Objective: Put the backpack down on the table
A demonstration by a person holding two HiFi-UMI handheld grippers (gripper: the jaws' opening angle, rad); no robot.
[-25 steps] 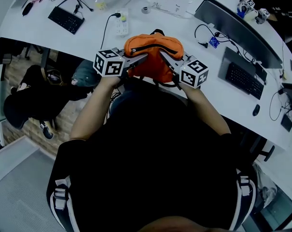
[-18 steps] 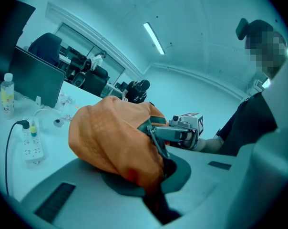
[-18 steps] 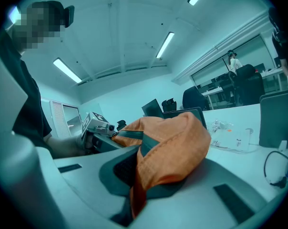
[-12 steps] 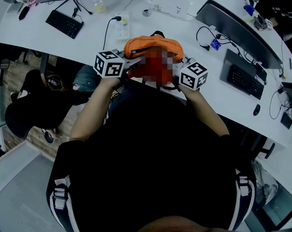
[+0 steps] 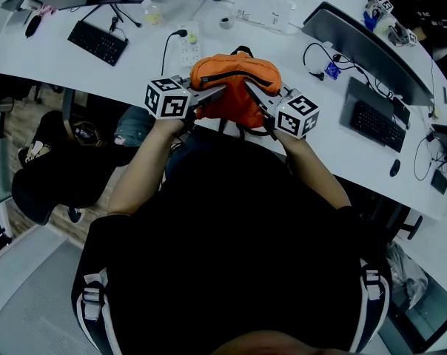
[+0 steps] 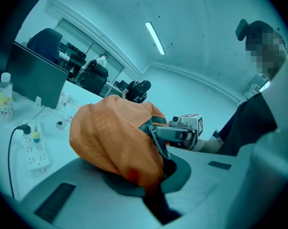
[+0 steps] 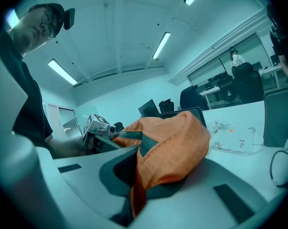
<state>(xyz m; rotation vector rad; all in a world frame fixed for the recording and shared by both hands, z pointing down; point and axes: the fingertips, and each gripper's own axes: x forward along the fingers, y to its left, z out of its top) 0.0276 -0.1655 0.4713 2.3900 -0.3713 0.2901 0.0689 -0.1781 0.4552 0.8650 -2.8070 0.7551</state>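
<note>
Both forearms are stretched forward toward 12 o'clock, converging. The left gripper [image 5: 217, 91] is clamped on the orange backpack [image 5: 234, 76] from its 9 o'clock side and the right gripper [image 5: 253, 89] from 3 o'clock, with jaws pressed tight on fabric. The backpack is held at the near edge of the white table [image 5: 135, 65].

orange backpack [image 7: 177, 144] clamped in right hand-held gripper [image 7: 138, 187], white table [image 7: 246, 120] behind
</note>
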